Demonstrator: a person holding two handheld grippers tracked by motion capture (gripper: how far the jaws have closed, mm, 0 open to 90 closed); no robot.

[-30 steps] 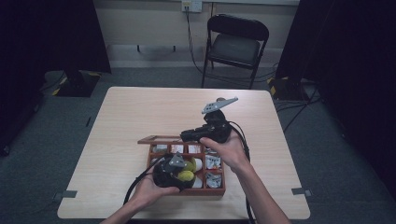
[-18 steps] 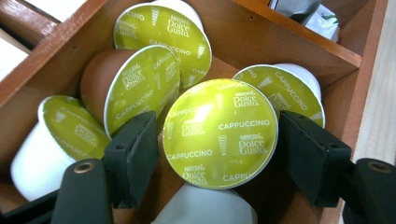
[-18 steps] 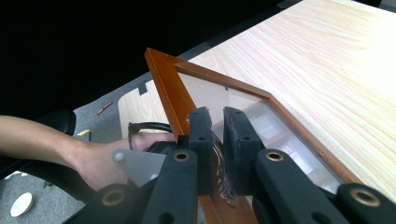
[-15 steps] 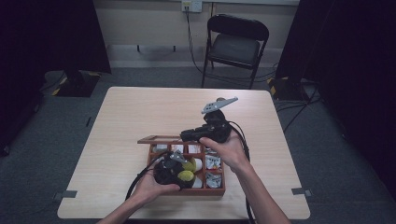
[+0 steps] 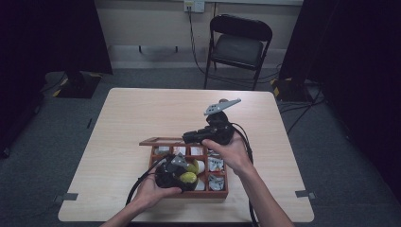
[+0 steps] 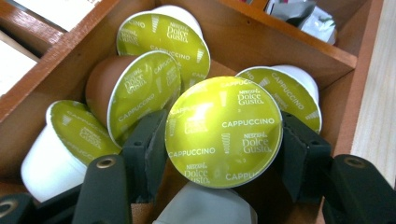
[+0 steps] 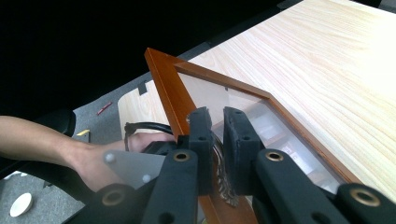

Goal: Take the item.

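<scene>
Sitting in the lower middle of the high view, a wooden box (image 5: 222, 193) with small compartments rests on the pale desk (image 5: 132, 118); a dark folding chair (image 5: 239, 45) stands beyond the desk at the top of the frame, and cables trail off both grippers toward the bottom edge.

At lower left of that view the left gripper (image 5: 182, 176) dips into a front compartment of the box. In the left gripper view its jaws have just been closing and now press on either side of one capsule (image 6: 224, 131), which fills the centre of the frame. Four more capsules (image 6: 144, 91) crowd around it in the same compartment, lying tilted against each other and against the wooden walls, so the space beside the jaws is tight. A whitish capsule body shows at the bottom centre, under the held one.

The held capsule has a round, glossy yellow-green foil top. Printed on it in white are "CAPPUCCINO" and "NESCAFÉ Dolce Gusto", repeated at angles; the neighbours carry the same print, on white or brown cups.

To the right, the right gripper (image 5: 189, 137) is clamped narrow on the edge of the box's glass-paned lid (image 7: 224, 95), holding it raised at the box's far side.
</scene>
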